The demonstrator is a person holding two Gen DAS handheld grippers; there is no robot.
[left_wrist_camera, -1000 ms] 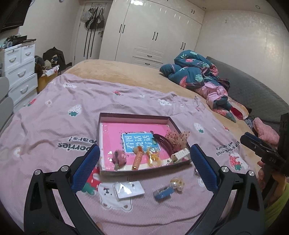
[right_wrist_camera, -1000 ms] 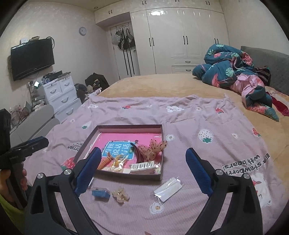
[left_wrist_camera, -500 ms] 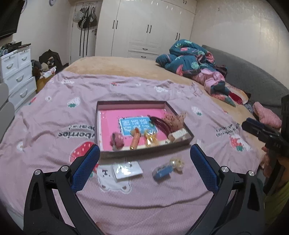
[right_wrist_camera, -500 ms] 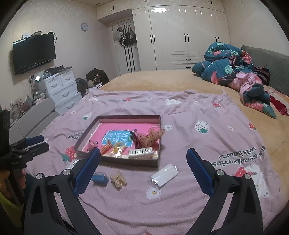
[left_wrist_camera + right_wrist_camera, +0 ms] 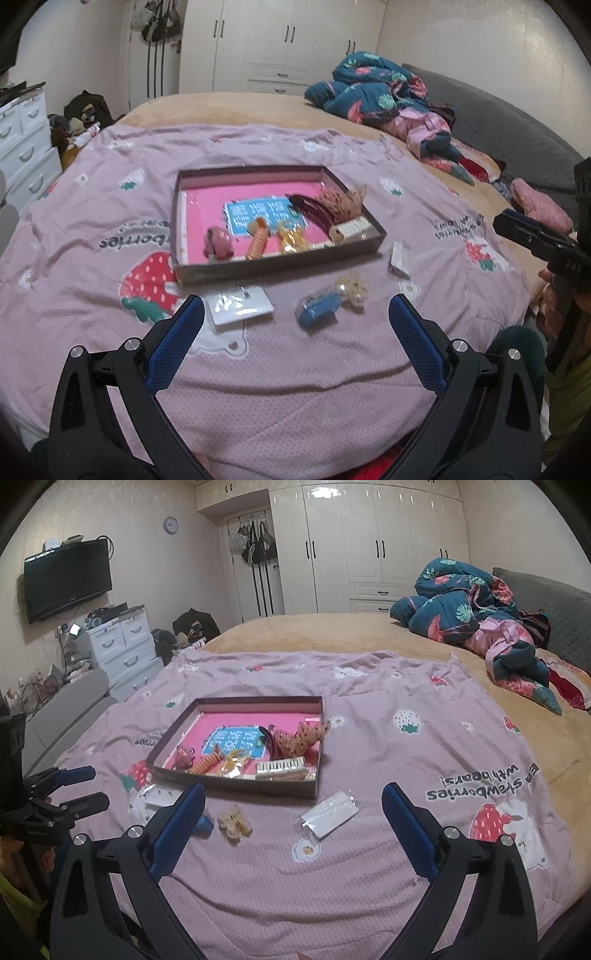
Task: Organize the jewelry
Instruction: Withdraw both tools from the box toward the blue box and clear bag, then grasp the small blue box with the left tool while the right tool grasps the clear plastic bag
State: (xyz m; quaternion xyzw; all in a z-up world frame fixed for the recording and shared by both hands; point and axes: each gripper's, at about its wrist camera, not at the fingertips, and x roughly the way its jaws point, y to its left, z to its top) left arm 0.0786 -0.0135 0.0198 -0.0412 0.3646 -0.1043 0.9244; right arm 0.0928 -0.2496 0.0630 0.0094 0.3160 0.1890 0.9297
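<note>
Hovering over the bed, left hand-held gripper (image 5: 295, 319) and right hand-held gripper (image 5: 293, 806) both gape wide, empty; jewelry box (image 5: 273, 264) sits ahead, blue clip (image 5: 319, 308) and white packet (image 5: 330, 815) loose beside it.

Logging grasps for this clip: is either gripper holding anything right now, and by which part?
Nothing is held. The left gripper and right gripper both have their jaws wide open above the pink blanket.
</note>
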